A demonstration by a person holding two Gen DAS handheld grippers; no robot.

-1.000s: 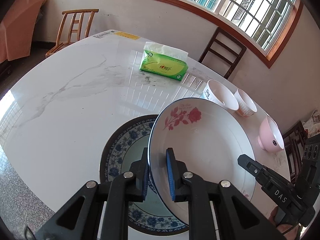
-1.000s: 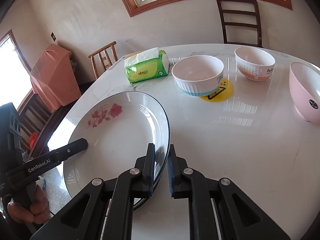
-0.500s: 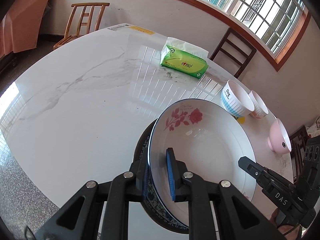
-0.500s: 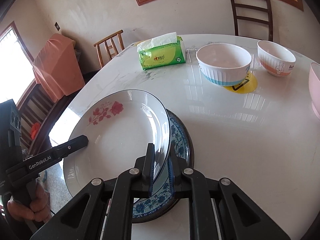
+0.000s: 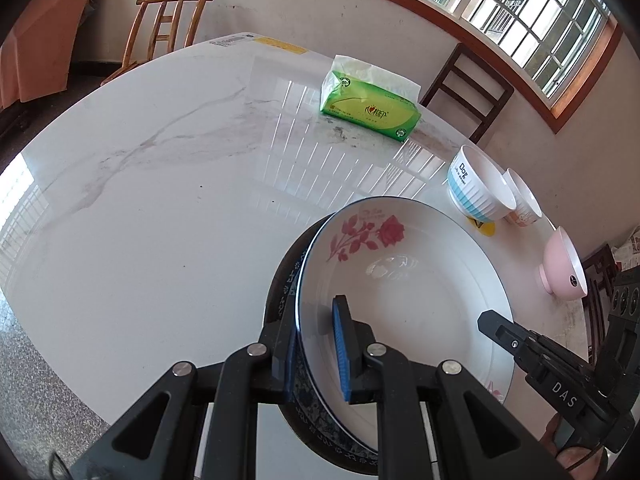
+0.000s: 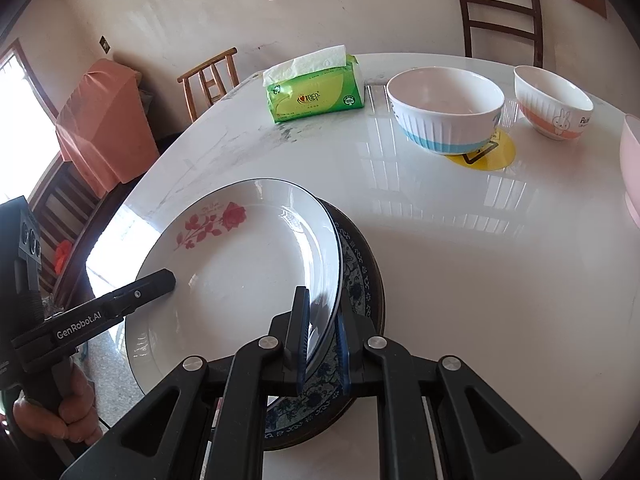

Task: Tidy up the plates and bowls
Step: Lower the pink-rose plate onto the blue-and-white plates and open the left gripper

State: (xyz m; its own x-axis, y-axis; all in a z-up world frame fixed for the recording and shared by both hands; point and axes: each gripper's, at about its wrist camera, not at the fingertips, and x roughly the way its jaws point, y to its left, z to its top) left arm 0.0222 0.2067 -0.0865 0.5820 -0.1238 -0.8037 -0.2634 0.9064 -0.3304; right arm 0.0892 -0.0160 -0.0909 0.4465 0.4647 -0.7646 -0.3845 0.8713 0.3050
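A white plate with a red rose (image 5: 404, 296) (image 6: 240, 272) is held by both grippers, one on each side of its rim. My left gripper (image 5: 318, 350) is shut on its left rim. My right gripper (image 6: 320, 344) is shut on its right rim. The plate sits low over a blue-patterned plate (image 5: 286, 292) (image 6: 360, 272) on the marble table, mostly covering it. A blue-striped white bowl (image 5: 478, 190) (image 6: 444, 110), a rabbit bowl (image 5: 524, 204) (image 6: 552, 108) and a pink bowl (image 5: 562, 266) (image 6: 632, 168) stand beyond.
A green tissue pack (image 5: 370, 110) (image 6: 316, 94) lies at the table's far side. A yellow coaster (image 6: 486, 152) lies under the striped bowl. Chairs (image 5: 468, 88) (image 6: 208, 80) stand around the table (image 5: 160, 200).
Both grippers have carried the rose plate over the blue-patterned plate and lowered it, so it now covers most of that plate. The grip on the rim is unchanged.
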